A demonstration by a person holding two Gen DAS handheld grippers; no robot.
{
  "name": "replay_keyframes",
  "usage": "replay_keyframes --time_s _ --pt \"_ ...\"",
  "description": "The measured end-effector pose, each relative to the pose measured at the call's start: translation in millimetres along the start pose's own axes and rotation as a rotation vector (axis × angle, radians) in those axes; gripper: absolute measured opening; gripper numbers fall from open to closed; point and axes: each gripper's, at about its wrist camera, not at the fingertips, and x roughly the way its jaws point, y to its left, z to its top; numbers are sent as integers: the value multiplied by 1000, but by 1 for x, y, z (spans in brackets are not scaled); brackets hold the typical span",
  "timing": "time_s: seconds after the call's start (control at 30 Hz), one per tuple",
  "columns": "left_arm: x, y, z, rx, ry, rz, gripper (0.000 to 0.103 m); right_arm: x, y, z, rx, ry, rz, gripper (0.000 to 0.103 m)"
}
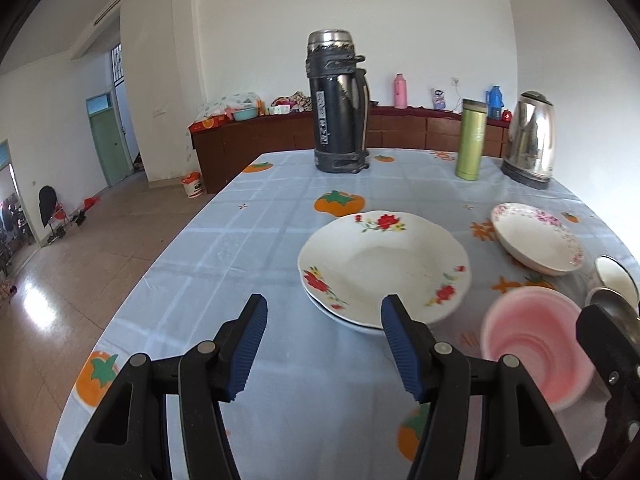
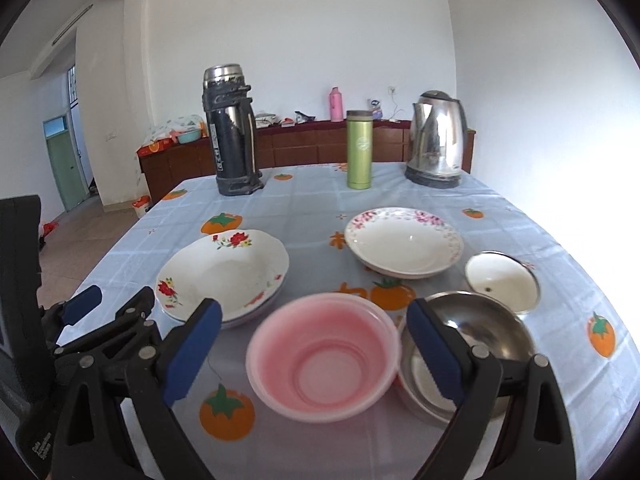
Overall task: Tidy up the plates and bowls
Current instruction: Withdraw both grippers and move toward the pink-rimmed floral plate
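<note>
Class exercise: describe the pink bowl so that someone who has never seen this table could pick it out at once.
Start at the table with the pale blue, persimmon-printed cloth and look at its near edge. There, between the stacked red-flowered plates and the steel bowl, sits the pink bowl. It alone is plain pink plastic with stepped rings inside.

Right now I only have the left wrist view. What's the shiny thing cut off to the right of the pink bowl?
Observer: A steel bowl, seemingly stacked with another, right beside the pink bowl.
Operator: And the round thing behind it?
Observer: A white lid with a metal rim, lying flat, apart from the pink-flowered plate.
Operator: Is the right gripper holding anything?
Observer: No. The right gripper has its jaws open and empty; the pink bowl sits just beyond them.
</note>
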Motion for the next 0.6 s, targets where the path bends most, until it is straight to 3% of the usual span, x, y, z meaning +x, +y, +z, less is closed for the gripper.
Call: replay_keyframes --time_s 0.6 --pt "-50 -27 -14 29 -33 -26 65 -51 -38 -16 51 -36 -15 95"
